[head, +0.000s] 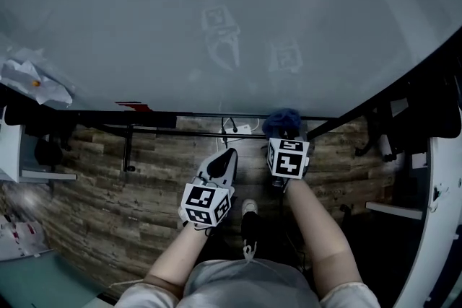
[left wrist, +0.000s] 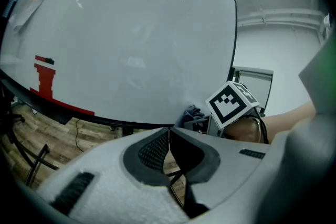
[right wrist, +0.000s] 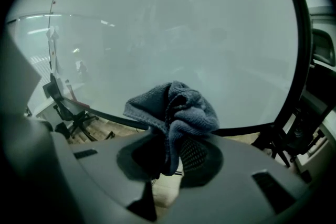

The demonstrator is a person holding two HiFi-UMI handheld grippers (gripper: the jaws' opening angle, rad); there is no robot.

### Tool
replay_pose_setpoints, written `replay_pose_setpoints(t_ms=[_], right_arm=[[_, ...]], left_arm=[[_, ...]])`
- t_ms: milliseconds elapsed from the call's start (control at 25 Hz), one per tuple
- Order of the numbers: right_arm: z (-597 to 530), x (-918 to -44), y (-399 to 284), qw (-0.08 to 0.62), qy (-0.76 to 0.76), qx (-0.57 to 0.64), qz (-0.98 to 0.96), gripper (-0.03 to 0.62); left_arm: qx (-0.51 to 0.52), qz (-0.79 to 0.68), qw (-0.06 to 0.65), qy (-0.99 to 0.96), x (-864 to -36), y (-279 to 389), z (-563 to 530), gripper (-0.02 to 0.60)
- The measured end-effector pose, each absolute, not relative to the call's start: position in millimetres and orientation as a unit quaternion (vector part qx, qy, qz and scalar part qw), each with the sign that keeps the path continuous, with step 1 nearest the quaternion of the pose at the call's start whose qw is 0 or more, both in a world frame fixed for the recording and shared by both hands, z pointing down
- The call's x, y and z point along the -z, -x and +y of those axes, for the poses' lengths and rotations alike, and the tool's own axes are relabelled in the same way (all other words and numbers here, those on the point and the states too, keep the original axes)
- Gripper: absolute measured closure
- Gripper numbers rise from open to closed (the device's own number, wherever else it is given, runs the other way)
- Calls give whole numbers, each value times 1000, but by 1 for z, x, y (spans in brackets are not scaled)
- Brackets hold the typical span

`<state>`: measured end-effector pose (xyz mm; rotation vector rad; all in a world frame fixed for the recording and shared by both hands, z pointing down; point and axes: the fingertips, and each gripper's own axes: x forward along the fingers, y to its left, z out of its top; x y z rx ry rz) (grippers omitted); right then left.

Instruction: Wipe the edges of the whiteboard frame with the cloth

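The whiteboard [head: 216, 11] fills the upper head view, its black frame [head: 180, 114] running along the bottom and up the right side [right wrist: 299, 50]. My right gripper [head: 283, 128] is shut on a bunched blue cloth [right wrist: 176, 107], which sits at the bottom frame edge [right wrist: 241, 128]; whether it touches the frame I cannot tell. The cloth [head: 281, 120] also shows in the head view and in the left gripper view [left wrist: 191, 114]. My left gripper [head: 225, 159] hangs lower and left of it, away from the board, jaws shut on nothing [left wrist: 168, 136].
Crumpled paper [head: 32, 79] sticks to the board's left edge. A red eraser [head: 133, 106] lies on the bottom rail. Wood floor [head: 94, 198] lies below, with board stand legs [head: 128, 148], a cable and a power strip [head: 242, 130]. My shoe [head: 249, 216] is underneath. An office chair [right wrist: 71, 110] stands left.
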<state>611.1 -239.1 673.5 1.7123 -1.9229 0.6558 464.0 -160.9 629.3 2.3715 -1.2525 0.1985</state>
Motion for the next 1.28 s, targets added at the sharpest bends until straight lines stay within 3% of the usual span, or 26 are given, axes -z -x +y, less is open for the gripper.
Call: replay_pose_setpoints(t_ms=[880,1280], right_arm=[[-260,-656,-357,231,-623,-248,-705,526],[-268,-659,-265,246,-644,-257,-677,526]], left_arm=[[-72,-517,210,-827,-602,-206,-166,561],[-36,-537,251,-805,-599,-104,-163,561]])
